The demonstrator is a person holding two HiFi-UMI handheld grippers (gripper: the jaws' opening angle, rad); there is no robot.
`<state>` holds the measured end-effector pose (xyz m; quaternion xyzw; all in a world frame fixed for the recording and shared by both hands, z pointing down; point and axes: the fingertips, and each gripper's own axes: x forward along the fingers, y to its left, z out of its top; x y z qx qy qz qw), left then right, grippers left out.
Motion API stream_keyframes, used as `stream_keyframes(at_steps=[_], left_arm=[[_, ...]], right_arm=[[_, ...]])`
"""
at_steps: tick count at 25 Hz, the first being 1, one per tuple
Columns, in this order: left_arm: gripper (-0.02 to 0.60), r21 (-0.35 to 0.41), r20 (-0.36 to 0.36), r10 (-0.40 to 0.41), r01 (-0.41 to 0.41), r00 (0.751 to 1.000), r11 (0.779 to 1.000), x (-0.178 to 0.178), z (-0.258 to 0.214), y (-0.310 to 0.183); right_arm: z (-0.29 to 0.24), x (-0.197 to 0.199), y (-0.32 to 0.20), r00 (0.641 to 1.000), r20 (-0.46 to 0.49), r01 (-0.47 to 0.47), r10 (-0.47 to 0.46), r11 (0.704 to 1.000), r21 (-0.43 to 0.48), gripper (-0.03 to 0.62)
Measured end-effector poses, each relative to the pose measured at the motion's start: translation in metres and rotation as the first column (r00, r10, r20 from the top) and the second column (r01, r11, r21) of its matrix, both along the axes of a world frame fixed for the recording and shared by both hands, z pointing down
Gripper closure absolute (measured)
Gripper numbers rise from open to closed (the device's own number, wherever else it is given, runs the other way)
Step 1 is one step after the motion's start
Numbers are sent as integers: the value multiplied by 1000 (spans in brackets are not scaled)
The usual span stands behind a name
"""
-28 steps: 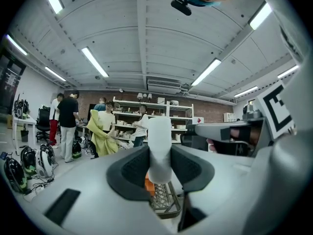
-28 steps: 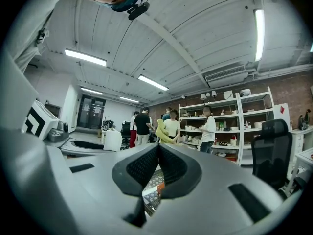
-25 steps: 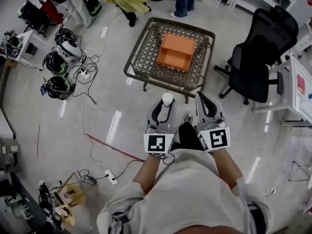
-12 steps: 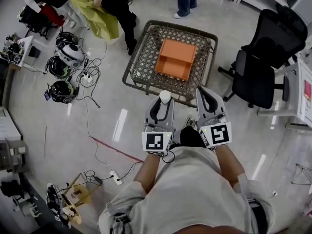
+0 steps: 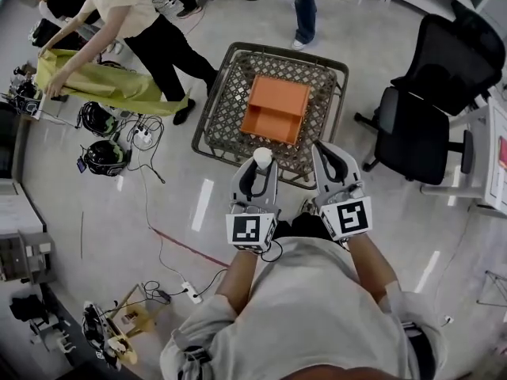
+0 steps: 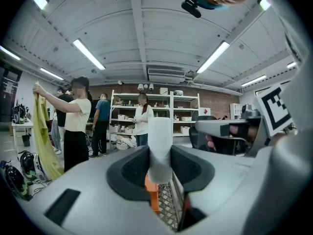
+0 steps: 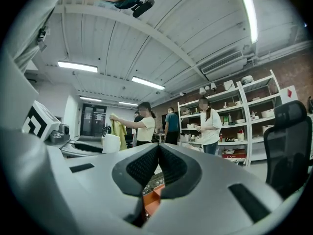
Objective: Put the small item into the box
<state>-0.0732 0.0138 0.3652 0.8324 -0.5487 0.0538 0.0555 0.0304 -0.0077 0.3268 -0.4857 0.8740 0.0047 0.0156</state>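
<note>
My left claw (image 5: 258,171) is grasping the small white item (image 5: 262,157). Its pads press on both sides, and the item stands upright with its top poking out above them. My right claw (image 5: 325,157) is clenched with its pads together and nothing between them. Both claws sit side by side at the near rim of the lattice-topped desk (image 5: 224,111). The item is over that rim, short of the orange box (image 5: 276,109). The box lies open near the middle of the desk, with bare lattice on all sides. An office chair (image 5: 420,109) stands to the right, apart from the desk. To the left there is bare floor (image 5: 170,204), then cables (image 5: 142,137) and a person (image 5: 131,14) holding a yellow cloth (image 5: 103,81).
</note>
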Motion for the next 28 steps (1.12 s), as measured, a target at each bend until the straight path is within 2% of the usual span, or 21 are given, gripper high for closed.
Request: stream_keyframes(at_steps=[11,18,24,28], left_arm=[[446,-18,27,59,-58,998,998,30,1,-42],[446,-27,64,150,-149,987,989,39,13,-76],[446,-89,80,249,-242,965,966,35,35,-112],[446,-121,112,329,-316,938,941,31,47,-139]], right_arm=[[5,23,-30,1000,18,-5,6,999,-44,591],[23,31,-56,999,18,-45,47,995,-85,591],[42,26,-86,995,-11,-100,99,987,-129,591],[57,17,-110,990,-26,-140,138,974,-176,591]])
